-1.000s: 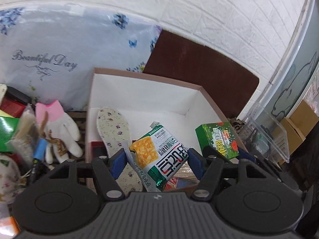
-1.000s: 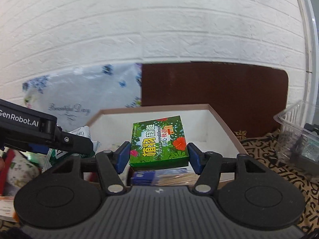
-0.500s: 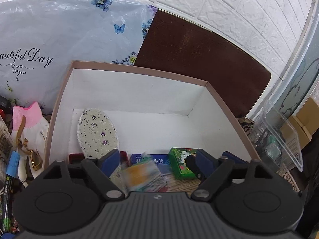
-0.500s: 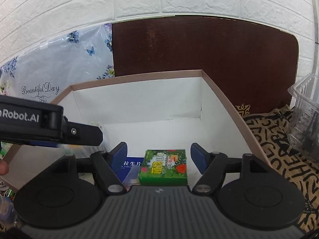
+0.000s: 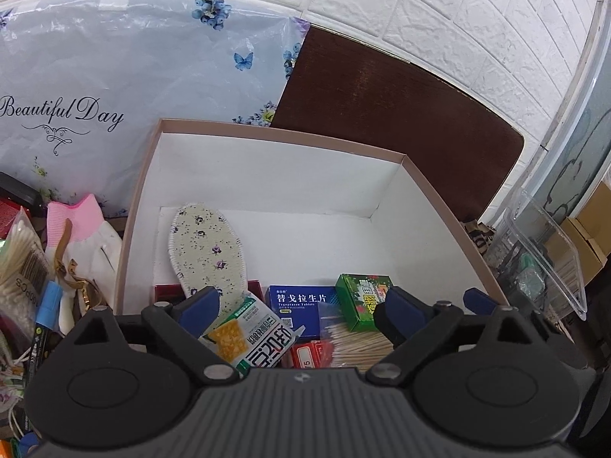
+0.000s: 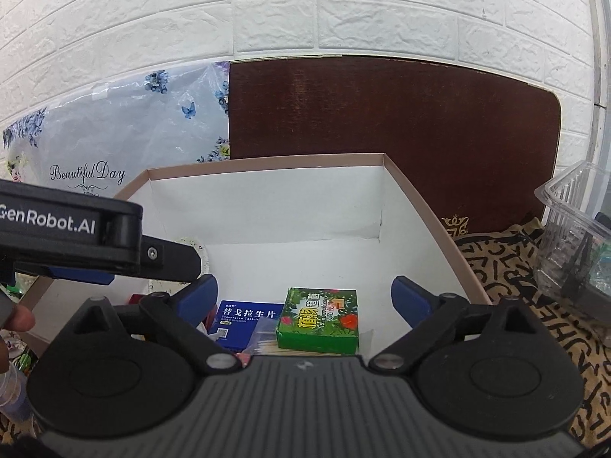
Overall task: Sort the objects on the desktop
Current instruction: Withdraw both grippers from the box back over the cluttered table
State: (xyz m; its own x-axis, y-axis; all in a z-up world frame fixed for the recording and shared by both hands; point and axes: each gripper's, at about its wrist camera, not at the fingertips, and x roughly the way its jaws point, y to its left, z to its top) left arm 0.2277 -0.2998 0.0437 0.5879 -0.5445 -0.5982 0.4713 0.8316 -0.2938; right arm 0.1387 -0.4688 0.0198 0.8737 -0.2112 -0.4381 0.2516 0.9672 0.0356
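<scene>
Green box lies low in frame between my right gripper fingers, untouched. Both jaws have just been opening; my left gripper stands released above the snack packet.

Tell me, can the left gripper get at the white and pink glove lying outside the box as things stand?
Probably yes. The glove lies uncovered left of the box, and the left gripper has open jaws holding nothing. It would only have to lift over the box wall and swing left.

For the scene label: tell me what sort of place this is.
Probably a cluttered home desk set against a wall: a white brick wall, a leopard-print cloth, and a cardboard box holding medicine and cotton swabs.
</scene>
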